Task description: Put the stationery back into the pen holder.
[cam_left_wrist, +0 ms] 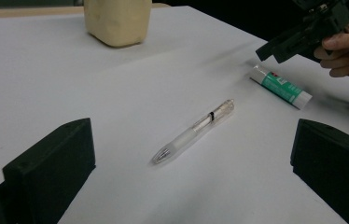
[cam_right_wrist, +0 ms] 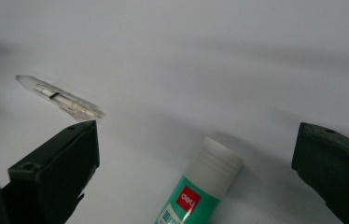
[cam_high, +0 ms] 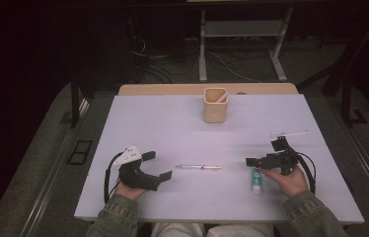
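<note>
White tabletop in a dark room bears pen and glue stick; both tools gape wide, empty.

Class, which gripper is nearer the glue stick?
Right. The right gripper hovers just above the glue stick; the left gripper sits across the pen, well away.

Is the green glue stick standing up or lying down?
Lying down. The glue stick rests lengthwise on the white table, cap on, below the right gripper.
</note>
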Available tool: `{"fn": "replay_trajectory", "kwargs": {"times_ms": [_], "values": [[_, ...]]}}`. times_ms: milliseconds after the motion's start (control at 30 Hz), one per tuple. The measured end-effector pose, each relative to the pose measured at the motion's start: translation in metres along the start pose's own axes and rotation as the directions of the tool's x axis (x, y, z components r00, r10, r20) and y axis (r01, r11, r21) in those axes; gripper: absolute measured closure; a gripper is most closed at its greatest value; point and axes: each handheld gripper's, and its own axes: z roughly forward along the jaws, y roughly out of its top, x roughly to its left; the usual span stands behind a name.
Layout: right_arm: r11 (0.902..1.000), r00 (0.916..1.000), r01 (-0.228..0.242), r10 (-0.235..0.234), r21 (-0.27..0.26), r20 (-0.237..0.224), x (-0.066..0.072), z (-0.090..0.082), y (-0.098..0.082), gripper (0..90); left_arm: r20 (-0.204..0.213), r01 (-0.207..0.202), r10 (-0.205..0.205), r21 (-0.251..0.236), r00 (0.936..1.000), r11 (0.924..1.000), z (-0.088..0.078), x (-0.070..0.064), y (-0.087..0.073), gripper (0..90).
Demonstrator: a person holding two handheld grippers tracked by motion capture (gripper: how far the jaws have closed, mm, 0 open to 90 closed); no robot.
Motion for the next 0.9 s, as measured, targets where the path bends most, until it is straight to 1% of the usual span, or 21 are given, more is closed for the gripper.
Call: {"fn": "replay_trajectory", "kwargs": {"times_ms": [33,67,100,200,233,267,300,367,533,600,633,700,733,767,900], "values": [[0.9999,0.9999,-0.005,0.005,0.014,0.014,0.0,0.001,-0.001,0.4,0.001,0.0,0.0,0.001,1.0,1.0,0.0,0.0,0.0,0.0],[0.9997,0.9996,-0.01,0.01,0.023,0.026,0.001,0.002,-0.001,3.2,0.001,0.0,0.0,0.001,1.0,1.0,0.0,0.0,0.0,0.0],[0.9997,0.9994,-0.013,0.012,0.023,0.034,0.001,0.002,-0.002,6.0,0.001,0.0,0.0,0.001,1.0,1.0,0.0,0.0,0.0,0.0],[0.9987,0.9983,-0.039,0.037,0.034,0.044,0.0,0.004,-0.004,6.1,0.001,0.0,0.0,0.002,1.0,1.0,0.0,0.0,0.0,0.0],[0.9984,0.9981,-0.038,0.036,0.042,0.05,0.0,0.005,-0.005,6.7,0.001,0.0,0.0,0.002,1.0,1.0,0.0,0.0,0.0,0.0],[0.9983,0.9977,-0.039,0.037,0.043,0.057,0.0,0.005,-0.005,12.0,0.001,-0.001,0.001,0.002,1.0,1.0,0.0,0.0,0.0,0.0],[0.9982,0.9972,-0.049,0.047,0.035,0.058,0.001,0.005,-0.006,14.7,0.001,0.0,0.0,0.002,1.0,1.0,0.0,0.0,0.0,0.0],[0.9974,0.9967,-0.063,0.061,0.036,0.054,0.001,0.005,-0.007,14.8,0.002,0.001,-0.001,0.004,1.0,1.0,0.0,0.0,0.0,0.0],[0.9956,0.9943,-0.085,0.082,0.039,0.068,0.002,0.007,-0.008,16.2,0.001,0.001,-0.001,0.005,1.0,1.0,0.0,0.0,0.0,0.0],[0.9952,0.9936,-0.092,0.089,0.033,0.07,0.002,0.007,-0.009,24.3,0.001,0.001,-0.001,0.005,1.0,1.0,0.001,0.0,0.0,0.0],[0.9943,0.9924,-0.102,0.1,0.03,0.071,0.002,0.006,-0.01,24.3,0.002,0.0,0.0,0.005,1.0,1.0,0.001,0.0,0.0,0.0],[0.994,0.992,-0.104,0.102,0.033,0.075,0.002,0.007,-0.011,25.8,0.001,0.0,0.0,0.006,1.0,1.0,0.001,0.0,0.0,0.0],[0.994,0.9918,-0.105,0.102,0.032,0.077,0.002,0.007,-0.011,28.5,0.002,-0.001,0.001,0.006,1.0,1.0,0.001,0.0,0.0,0.0],[0.9927,0.9905,-0.116,0.114,0.031,0.077,0.002,0.007,-0.011,31.4,0.002,0.0,0.0,0.006,1.0,1.0,0.001,0.0,0.0,0.0],[0.992,0.9888,-0.125,0.123,0.018,0.084,0.0,0.007,-0.012,37.8,0.002,0.0,0.0,0.005,1.0,1.0,0.001,0.0,0.0,0.0]]}}
